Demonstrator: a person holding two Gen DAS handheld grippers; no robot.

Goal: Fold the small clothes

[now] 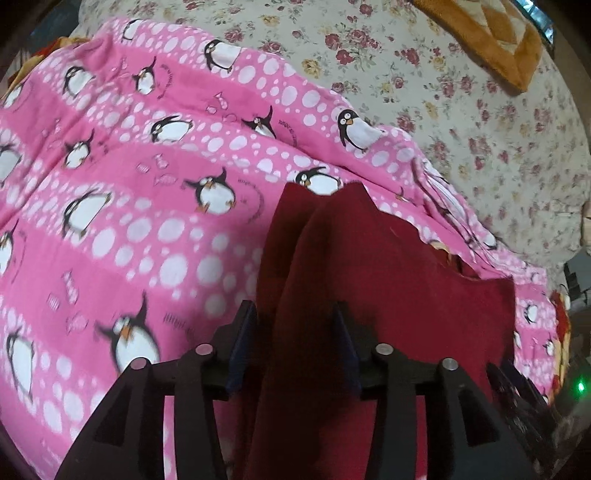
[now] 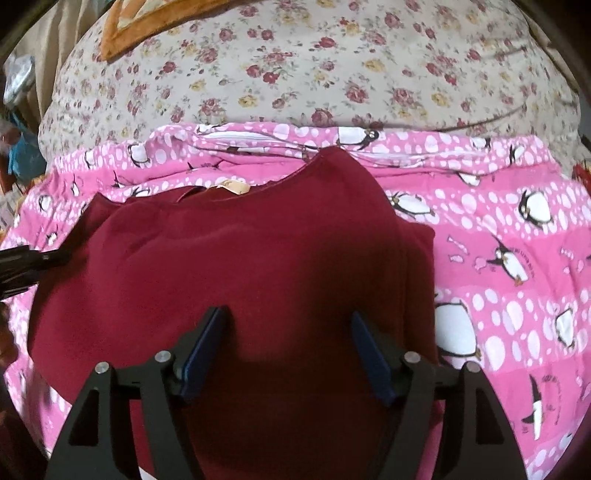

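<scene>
A small dark red top point(image 2: 258, 266) lies on a pink penguin-print sheet point(image 2: 498, 258), neckline with a tan label point(image 2: 232, 187) at the far side. In the left wrist view a raised fold of the red top point(image 1: 332, 266) runs up between the fingers of my left gripper point(image 1: 295, 314); the jaws stand apart with the cloth between them, and whether they pinch it is unclear. My right gripper point(image 2: 290, 317) is open over the lower middle of the top, with nothing between its fingers. The left gripper's tip point(image 2: 33, 258) shows at the top's left edge in the right wrist view.
The pink sheet point(image 1: 129, 221) lies on a bed with a cream floral cover point(image 2: 314, 66). An orange blanket point(image 1: 487, 40) sits at the far corner; it also shows in the right wrist view point(image 2: 147, 22). Clutter lies past the bed's left edge point(image 2: 18, 140).
</scene>
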